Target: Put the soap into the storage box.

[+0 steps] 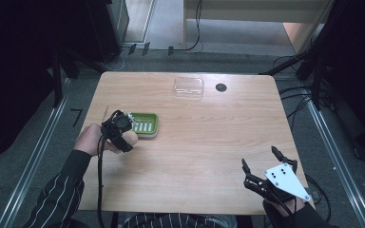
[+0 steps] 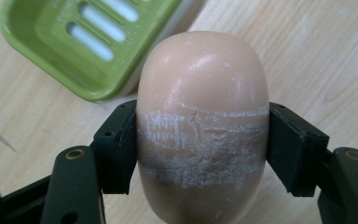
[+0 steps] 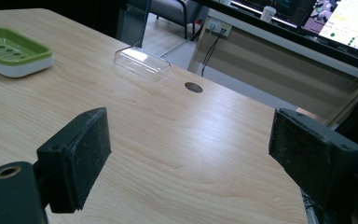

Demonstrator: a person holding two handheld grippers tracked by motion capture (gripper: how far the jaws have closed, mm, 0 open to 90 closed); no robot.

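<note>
A beige oval bar of soap (image 2: 203,135) is clamped between the pads of my left gripper (image 2: 200,149), held above the wooden table just beside the green slotted soap dish (image 2: 74,42). In the high view the left gripper (image 1: 123,135) hovers at the dish's (image 1: 145,124) left edge with the soap (image 1: 130,137) peeking out. White scuff marks ring the soap where the pads grip. My right gripper (image 1: 261,159) rests at the table's near right corner, jaws wide apart, nothing between its pads (image 3: 81,154).
A clear plastic lid (image 1: 188,87) lies upside down near the table's far edge, with a round cable hole (image 1: 221,87) to its right. Beyond the table (image 1: 195,142) are a dark floor, cables and metal rails.
</note>
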